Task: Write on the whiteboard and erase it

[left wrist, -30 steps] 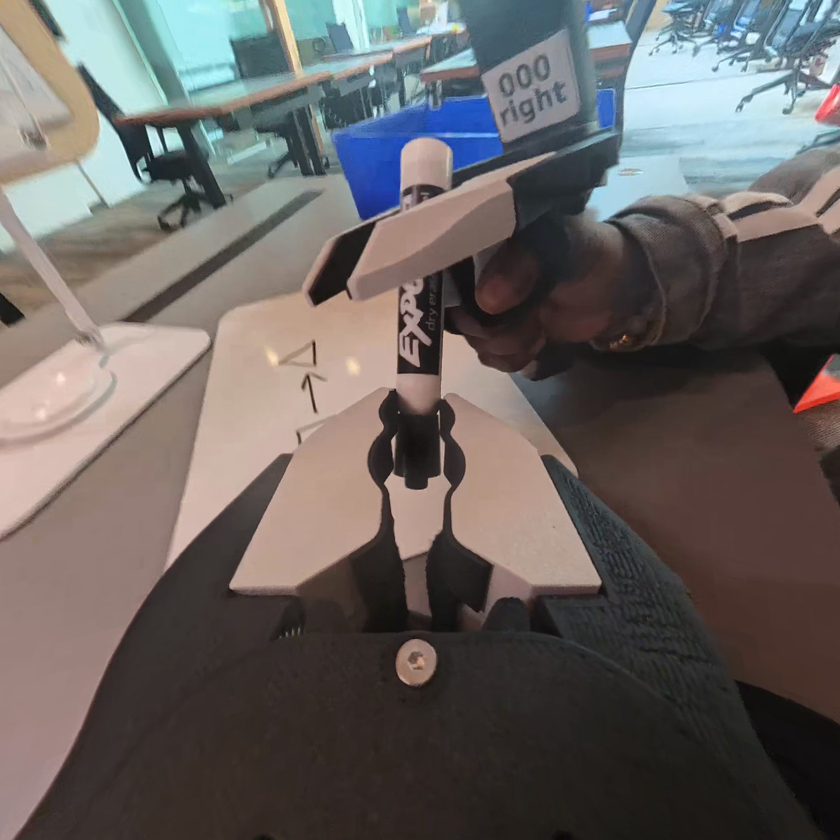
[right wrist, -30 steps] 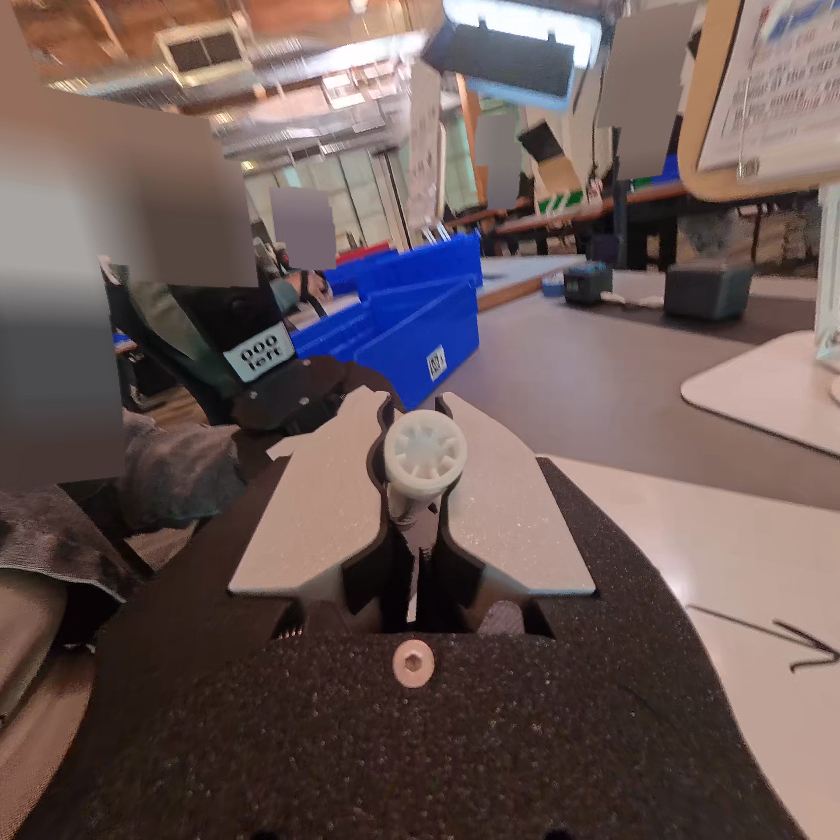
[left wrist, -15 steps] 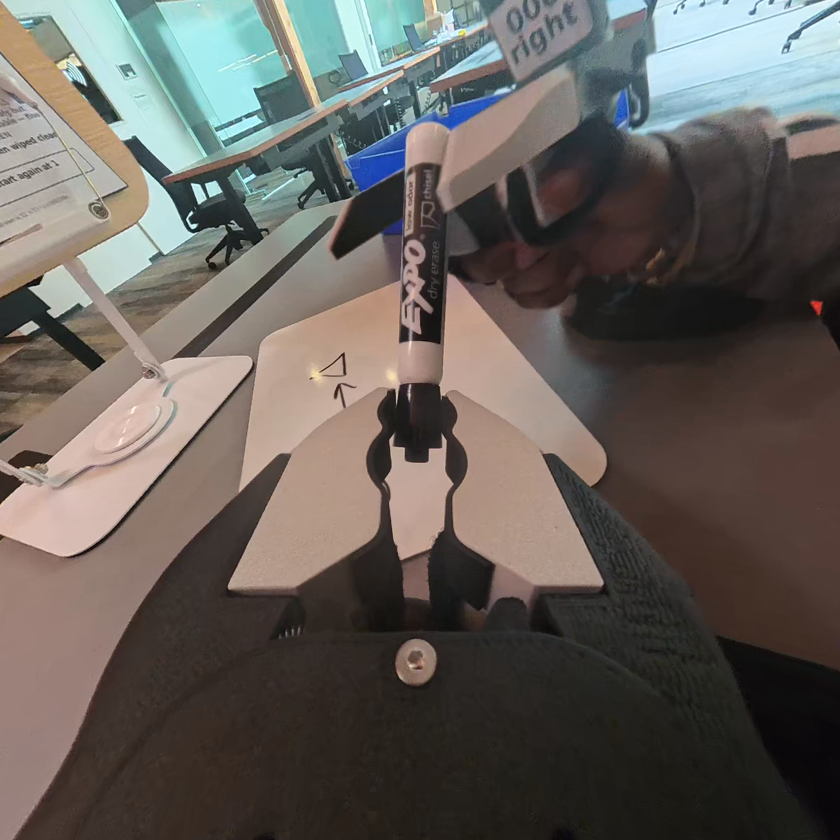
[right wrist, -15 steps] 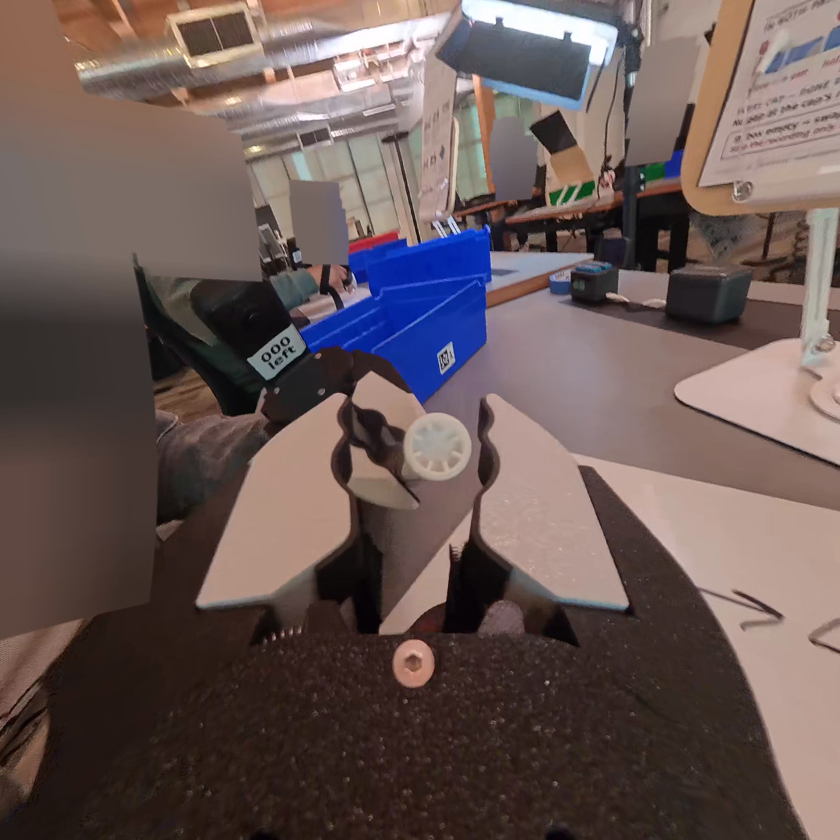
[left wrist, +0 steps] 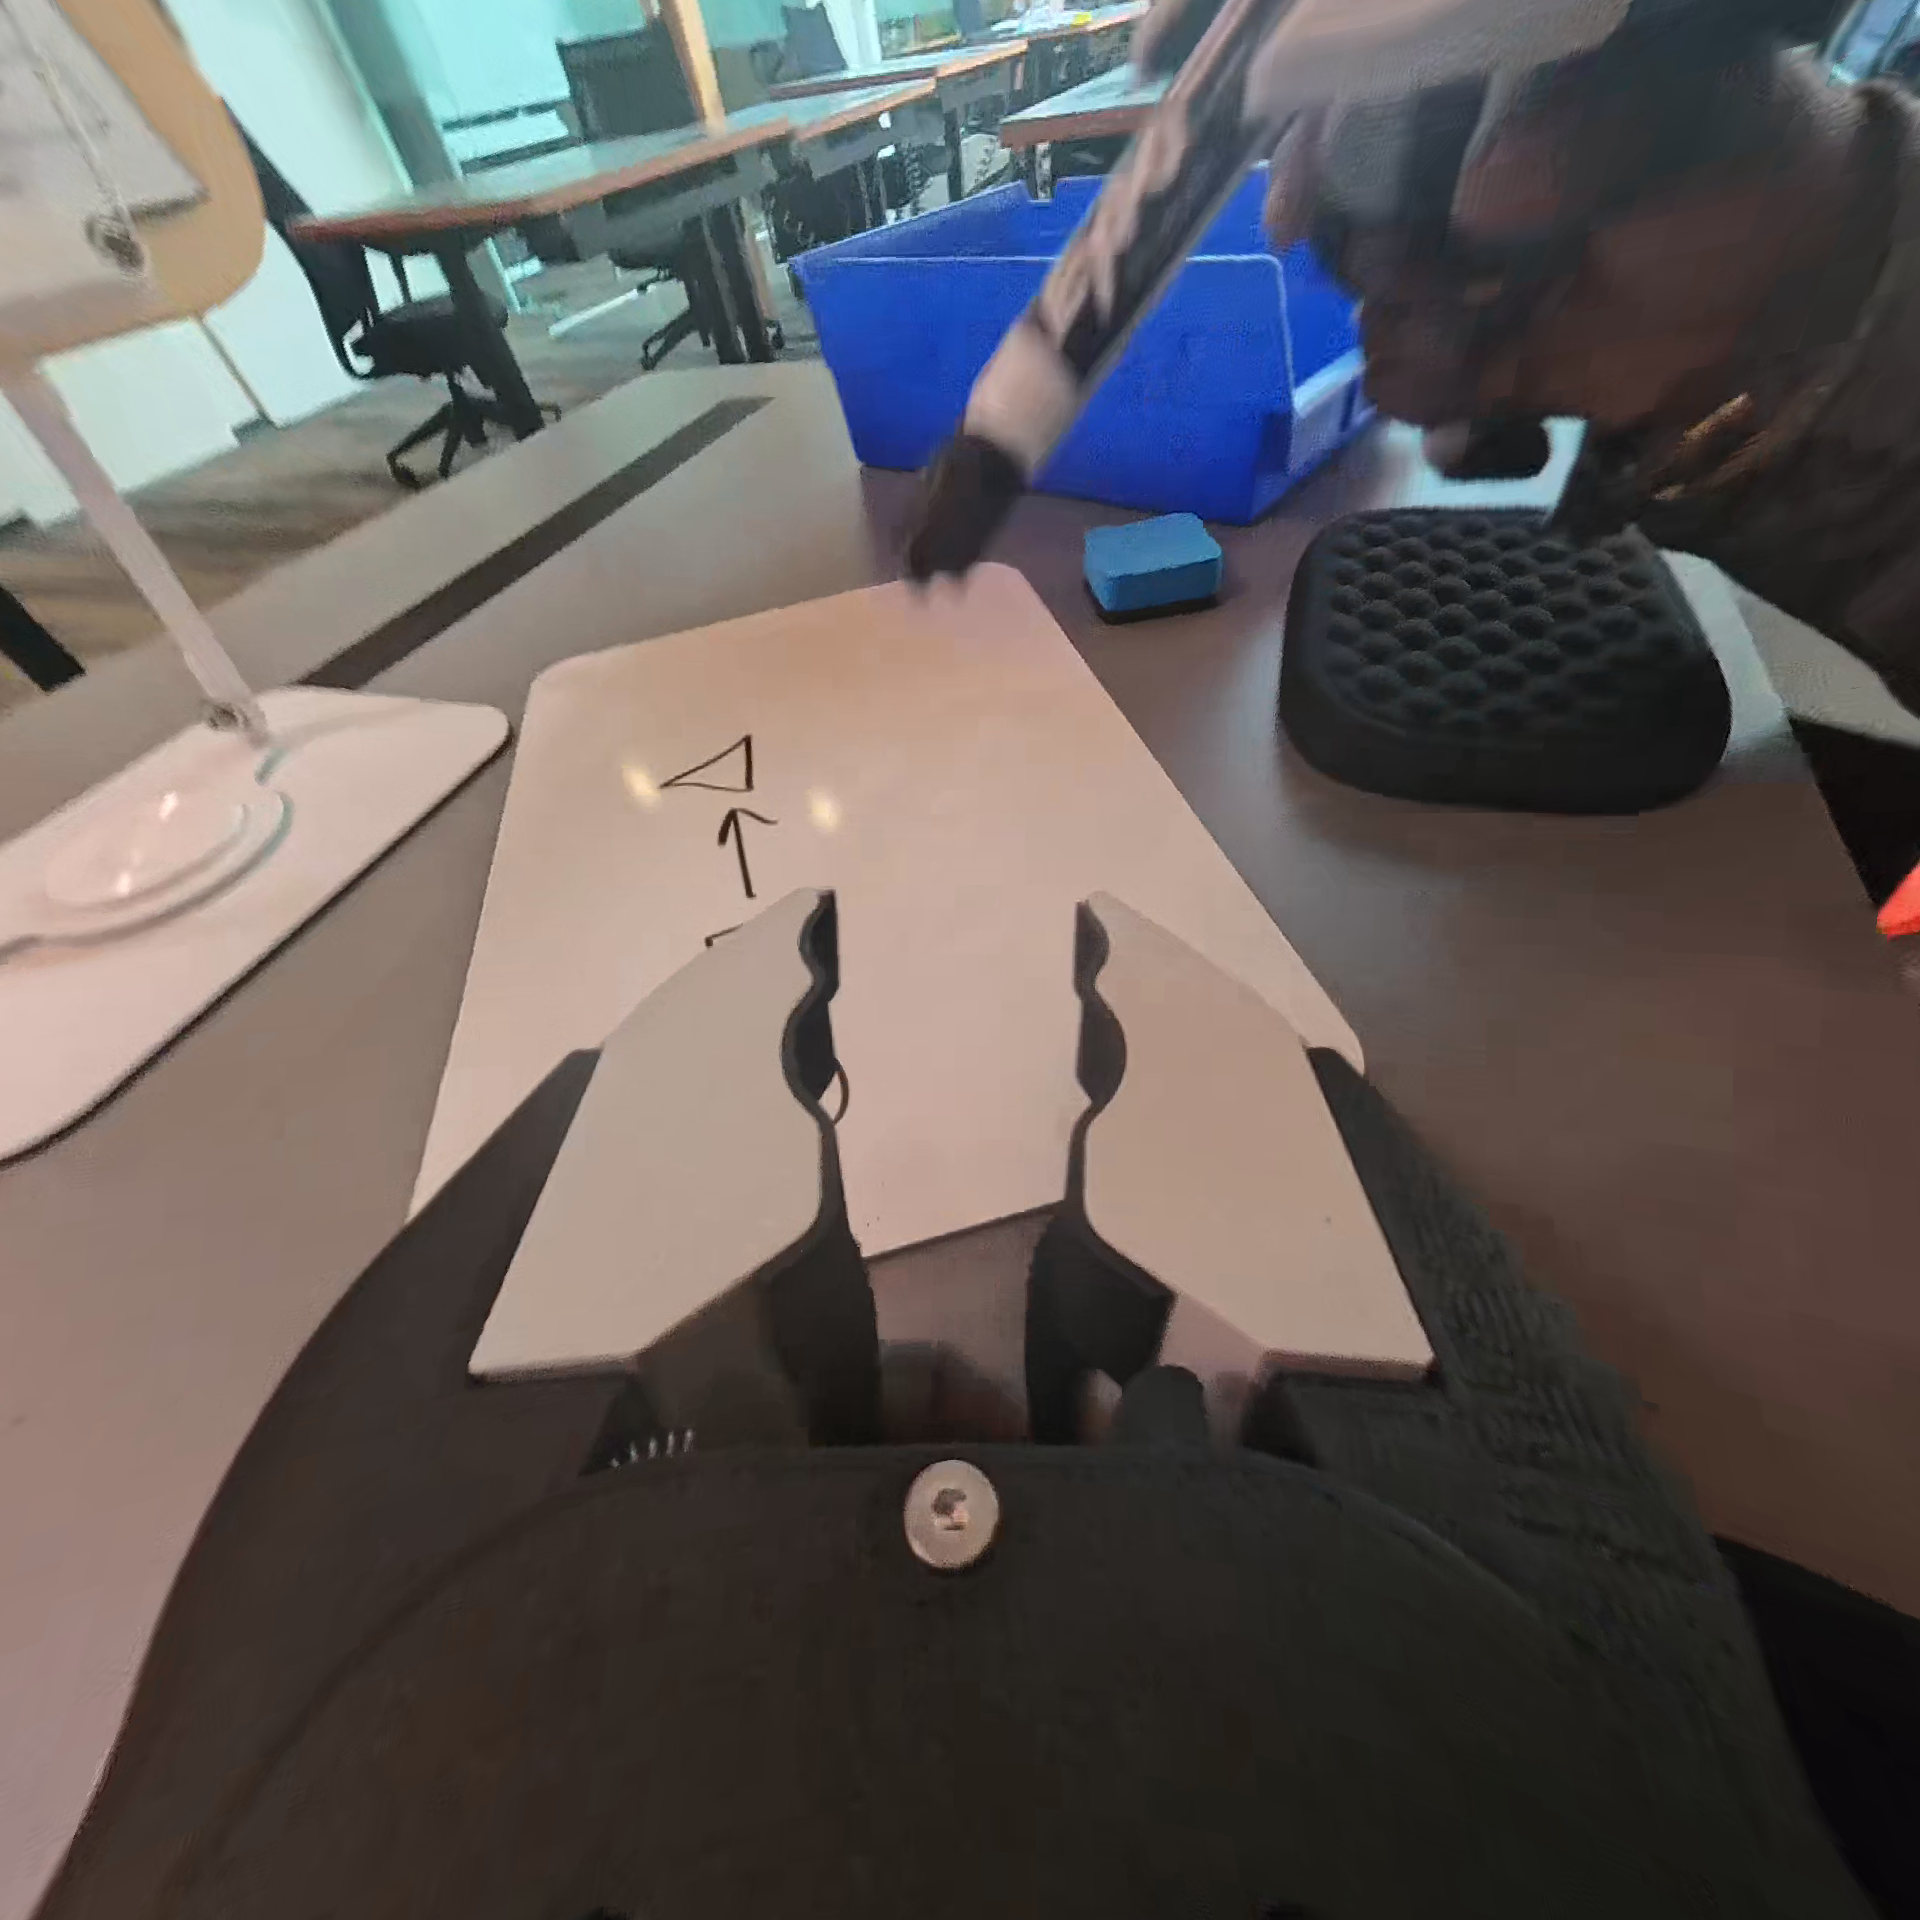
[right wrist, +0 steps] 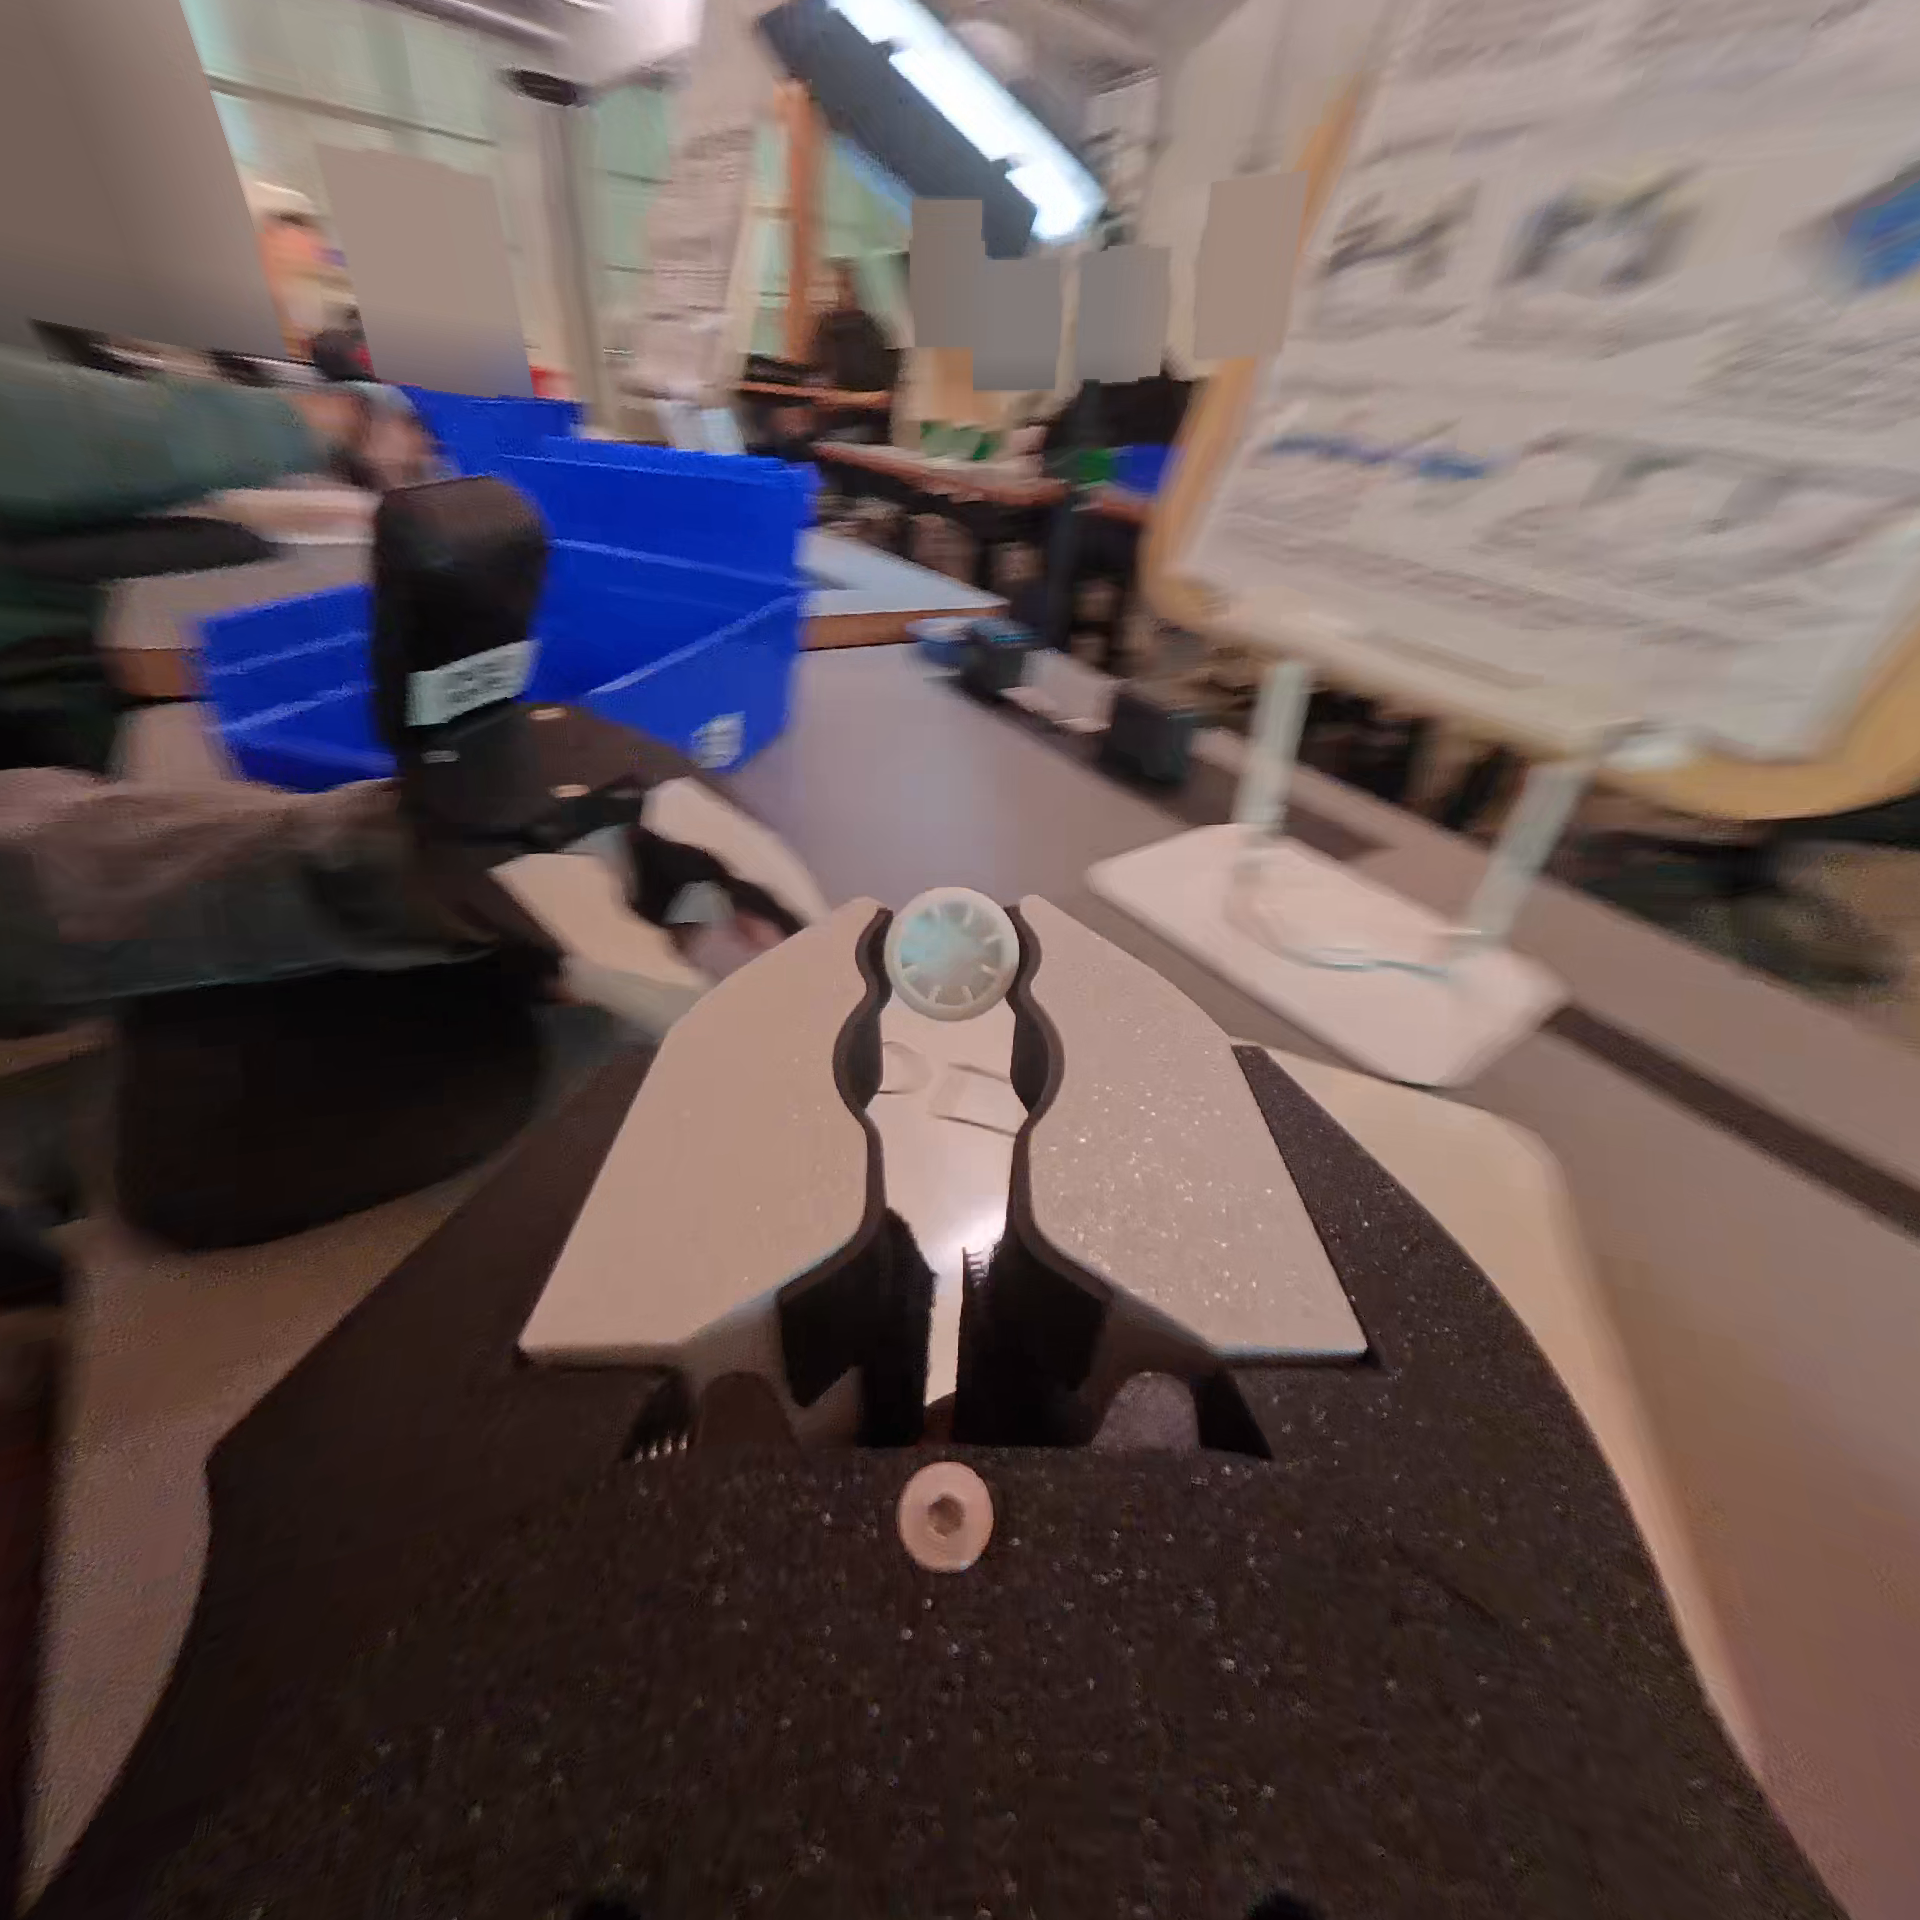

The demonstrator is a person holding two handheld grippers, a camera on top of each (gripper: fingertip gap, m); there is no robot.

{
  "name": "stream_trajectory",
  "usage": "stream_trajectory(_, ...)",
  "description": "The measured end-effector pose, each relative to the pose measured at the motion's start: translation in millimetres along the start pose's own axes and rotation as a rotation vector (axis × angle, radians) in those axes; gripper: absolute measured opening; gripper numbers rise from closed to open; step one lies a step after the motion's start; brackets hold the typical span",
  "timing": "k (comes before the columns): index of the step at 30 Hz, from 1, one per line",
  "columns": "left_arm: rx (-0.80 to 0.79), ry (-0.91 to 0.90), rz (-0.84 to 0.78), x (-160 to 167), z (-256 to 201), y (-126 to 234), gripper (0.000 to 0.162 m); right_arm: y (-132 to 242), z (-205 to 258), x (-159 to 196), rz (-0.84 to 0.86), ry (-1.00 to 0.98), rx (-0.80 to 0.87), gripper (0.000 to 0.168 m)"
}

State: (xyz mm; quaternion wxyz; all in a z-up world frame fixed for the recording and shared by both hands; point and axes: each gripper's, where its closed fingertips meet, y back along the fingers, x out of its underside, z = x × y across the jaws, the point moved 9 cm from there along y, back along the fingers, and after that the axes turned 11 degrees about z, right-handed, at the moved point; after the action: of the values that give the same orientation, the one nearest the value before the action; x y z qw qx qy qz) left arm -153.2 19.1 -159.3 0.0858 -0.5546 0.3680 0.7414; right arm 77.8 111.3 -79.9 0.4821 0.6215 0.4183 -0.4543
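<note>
The whiteboard (left wrist: 935, 748) lies flat on the table, with a triangle and an arrow (left wrist: 740, 842) drawn in black. My left gripper (left wrist: 956, 914) is open and empty, low over the board's near half. My right gripper (right wrist: 951, 914) is shut on the marker (right wrist: 951, 966), whose white end faces the camera. In the left wrist view the right gripper (left wrist: 1122, 281) is blurred at the upper right and holds the marker (left wrist: 1003, 416) slanted, its black end at the board's far edge. A blue eraser (left wrist: 1151, 566) lies just beyond the board's far right corner.
A black honeycomb pad (left wrist: 1496, 665) lies right of the board. A blue bin (left wrist: 1143, 343) stands behind the eraser. A white stand base (left wrist: 208, 831) sits left of the board and carries a clipboard sign (right wrist: 1610, 364). The left gripper (right wrist: 707, 894) shows blurred in the right wrist view. My right gripper's tips are some 20 centimeters from the blue eraser (left wrist: 1151, 566).
My left gripper has opened and let go of the marker's black end. My right gripper has shut on the marker and carried it away to the board's far edge.
</note>
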Motion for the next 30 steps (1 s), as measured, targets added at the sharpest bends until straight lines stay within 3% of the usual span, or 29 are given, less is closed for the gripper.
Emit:
stream_trajectory(4, 0.057, 0.166, 0.001, 2, 8, 0, 0.058, 83, -56, -15, 0.031, 0.022, 0.494, 0.021)
stream_trajectory(8, 0.015, 0.198, 0.002, 4, 13, 1, 0.06, 135, -116, 11, 0.277, -0.032, 0.82, 0.021)
stream_trajectory(11, -0.006, 0.189, 0.004, 5, 13, 1, 0.06, 146, -157, 49, 0.424, -0.153, 0.863, 0.021)
stream_trajectory(16, -0.03, 0.193, -0.008, 5, 15, 1, 0.06, 143, -193, 94, 0.512, -0.275, 0.867, 0.021)
stream_trajectory(21, -0.034, 0.207, -0.021, 5, 18, 2, 0.06, 143, -197, 116, 0.598, -0.343, 0.879, 0.021)
stream_trajectory(27, -0.037, 0.17, 0.003, 5, 14, 1, 0.059, 146, -182, 138, 0.952, -0.52, 0.79, 0.021)
stream_trajectory(30, -0.06, 0.14, 0.026, 6, 13, 0, 0.059, 152, -173, 120, 0.809, -0.496, 0.872, 0.043)
